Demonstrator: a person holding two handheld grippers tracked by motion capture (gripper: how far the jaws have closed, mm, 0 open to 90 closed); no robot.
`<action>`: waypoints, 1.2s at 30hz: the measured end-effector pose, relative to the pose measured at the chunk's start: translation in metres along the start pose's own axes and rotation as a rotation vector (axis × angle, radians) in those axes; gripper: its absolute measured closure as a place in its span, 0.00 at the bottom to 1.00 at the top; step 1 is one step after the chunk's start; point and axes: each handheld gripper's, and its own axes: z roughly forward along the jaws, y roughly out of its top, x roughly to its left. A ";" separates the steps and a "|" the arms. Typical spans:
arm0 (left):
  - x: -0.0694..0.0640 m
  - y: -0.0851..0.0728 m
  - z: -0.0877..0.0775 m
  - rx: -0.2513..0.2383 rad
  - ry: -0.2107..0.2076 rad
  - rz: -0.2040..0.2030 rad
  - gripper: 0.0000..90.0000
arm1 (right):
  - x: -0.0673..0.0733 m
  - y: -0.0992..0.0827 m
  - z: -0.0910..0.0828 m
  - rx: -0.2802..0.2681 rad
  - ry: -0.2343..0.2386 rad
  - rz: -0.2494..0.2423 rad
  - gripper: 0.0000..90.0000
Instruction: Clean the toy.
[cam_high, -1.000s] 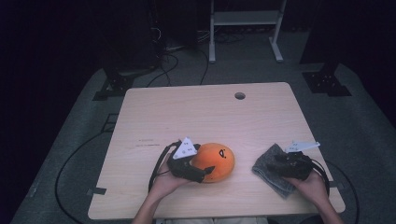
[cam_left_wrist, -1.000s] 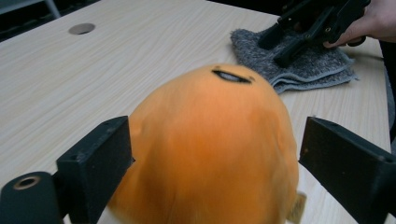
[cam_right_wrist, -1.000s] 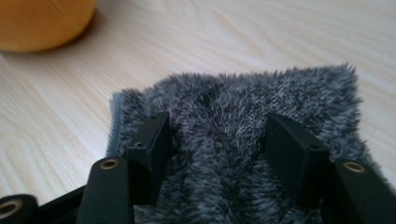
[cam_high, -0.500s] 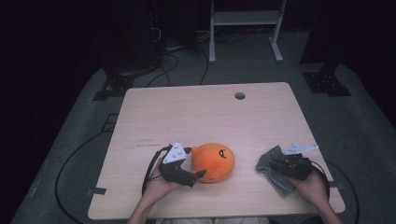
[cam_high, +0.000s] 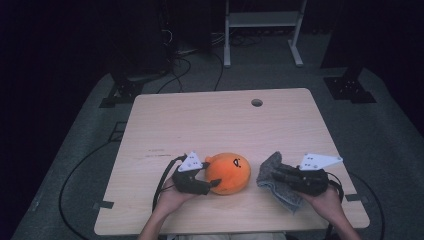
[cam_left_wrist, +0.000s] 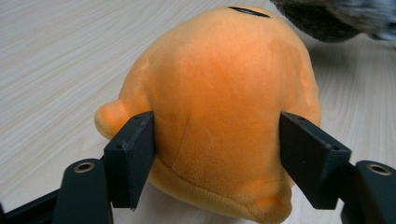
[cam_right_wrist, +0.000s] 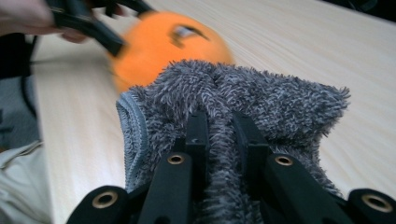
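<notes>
An orange plush toy (cam_high: 231, 172) with a small black face mark lies on the wooden table (cam_high: 210, 125) near its front edge. My left gripper (cam_high: 211, 175) comes at it from the left. In the left gripper view the two black jaws press against the plush (cam_left_wrist: 219, 84) on either side, so the gripper (cam_left_wrist: 217, 154) is shut on it. To the right, my right gripper (cam_high: 276, 175) holds a fuzzy grey cloth (cam_high: 270, 167) bunched just above the table. The right gripper view shows its jaws close together with cloth (cam_right_wrist: 280, 98) pinched between them (cam_right_wrist: 219, 126), and the plush (cam_right_wrist: 159, 42) blurred beyond.
A round cable hole (cam_high: 257, 102) sits near the table's far edge. Beyond the table stand a white frame (cam_high: 260, 20) and black stand bases (cam_high: 350, 87), with cables on the grey floor (cam_high: 85, 165). The person's hands enter at the front edge.
The left gripper drew back a little to the left and now has its jaws around the plush. The right gripper carried the grey cloth left, closer to the plush.
</notes>
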 end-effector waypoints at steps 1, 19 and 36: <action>0.000 0.001 0.001 -0.001 0.000 0.005 0.34 | 0.005 0.005 0.003 0.003 0.010 -0.022 0.86; -0.014 0.011 0.013 0.039 0.044 0.128 0.41 | 0.046 0.039 0.077 0.085 -0.055 -0.272 0.54; -0.002 0.008 0.011 0.017 0.030 0.026 0.35 | 0.016 0.012 0.057 0.101 -0.091 -0.195 0.87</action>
